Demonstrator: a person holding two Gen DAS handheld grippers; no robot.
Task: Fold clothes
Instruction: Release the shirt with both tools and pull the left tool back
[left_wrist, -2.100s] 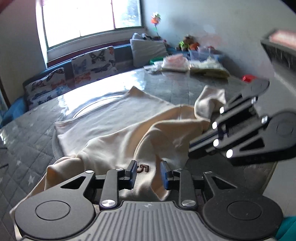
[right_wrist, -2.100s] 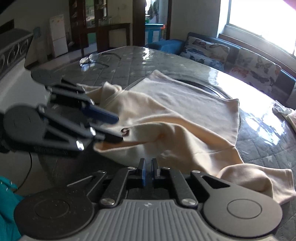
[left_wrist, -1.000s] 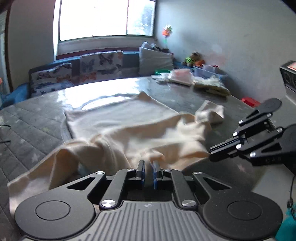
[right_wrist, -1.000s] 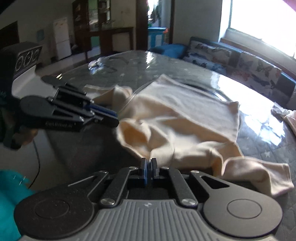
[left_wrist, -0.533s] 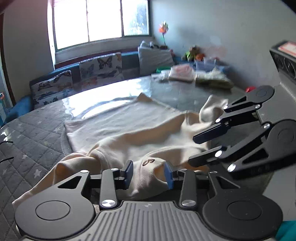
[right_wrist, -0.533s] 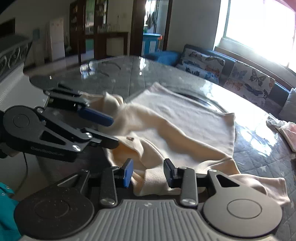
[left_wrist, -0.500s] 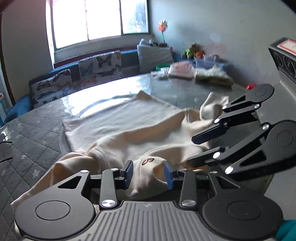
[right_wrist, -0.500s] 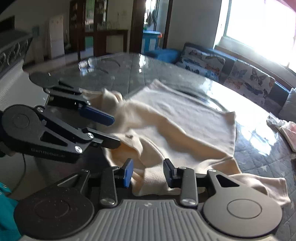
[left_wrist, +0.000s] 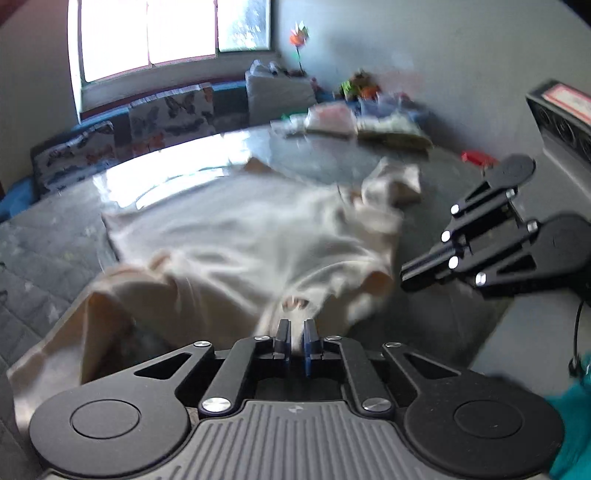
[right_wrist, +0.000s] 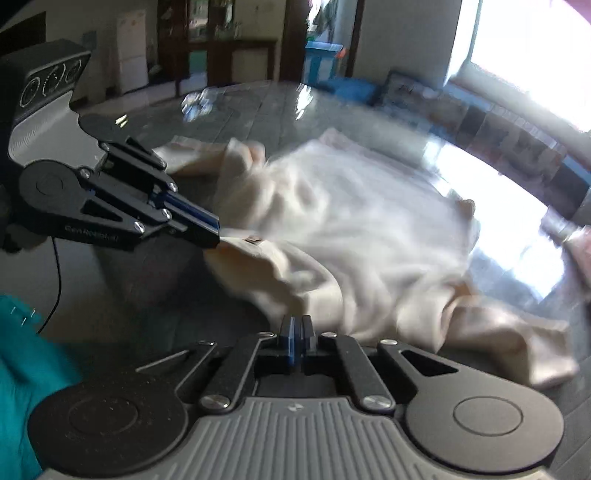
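Note:
A cream garment (left_wrist: 258, 240) lies crumpled on the round grey quilted table (left_wrist: 55, 240), blurred by motion. My left gripper (left_wrist: 295, 330) is at the garment's near edge beside a small dark logo; its jaws are closing, with a fold of cloth pinched between the pads. In the right wrist view the same gripper (right_wrist: 216, 236) has its tips at the garment (right_wrist: 369, 221) by that logo. My right gripper (right_wrist: 296, 326) is at another point of the near edge; its jaws are closing, with cloth running into the tips. From the left it (left_wrist: 404, 282) touches a raised corner.
A sofa with butterfly cushions (left_wrist: 166, 110) runs under the window. Folded clothes and bags (left_wrist: 332, 122) sit at the table's far side. A black device (left_wrist: 565, 110) stands on the right. A teal sleeve (right_wrist: 22, 350) and a thin cable (right_wrist: 55, 277) are near the table's edge.
Half a second ago both pairs of jaws stood open around the garment's near edge. Both have now closed on it, and the cloth has shifted and is blurred.

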